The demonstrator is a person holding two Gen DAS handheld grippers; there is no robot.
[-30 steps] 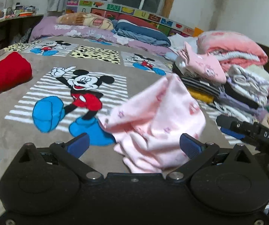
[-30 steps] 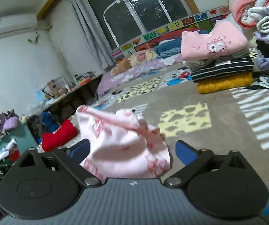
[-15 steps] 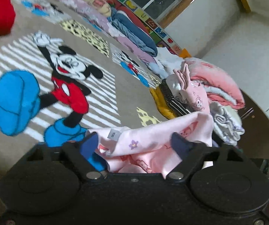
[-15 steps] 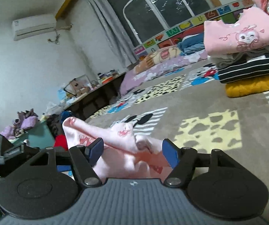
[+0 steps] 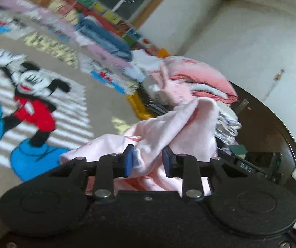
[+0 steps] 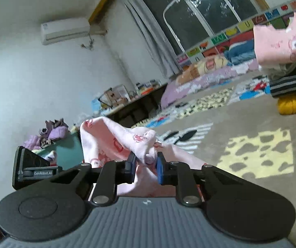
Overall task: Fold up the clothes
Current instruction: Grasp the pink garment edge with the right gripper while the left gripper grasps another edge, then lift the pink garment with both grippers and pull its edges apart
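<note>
A pale pink printed garment (image 5: 168, 128) lies crumpled on the cartoon-print blanket (image 5: 98, 103). In the left wrist view my left gripper (image 5: 148, 162) has closed on a bunch of its cloth, and a fold rises up to the right. The same pink garment (image 6: 114, 140) shows in the right wrist view, where my right gripper (image 6: 145, 165) is shut on another bunched edge. The other gripper's black body (image 6: 32, 165) appears at the left behind the cloth.
A stack of folded clothes (image 5: 189, 86) stands at the right of the blanket, topped by a pink top (image 6: 280, 43) over striped and yellow pieces (image 6: 292, 101). Pillows and bedding (image 5: 98, 33) line the far wall. A green bin with clothes (image 6: 65, 150) sits off the blanket's left.
Both grippers have come down onto the pink garment and shut on it; one second ago they stood wide open. The left view has tilted and blurred.
</note>
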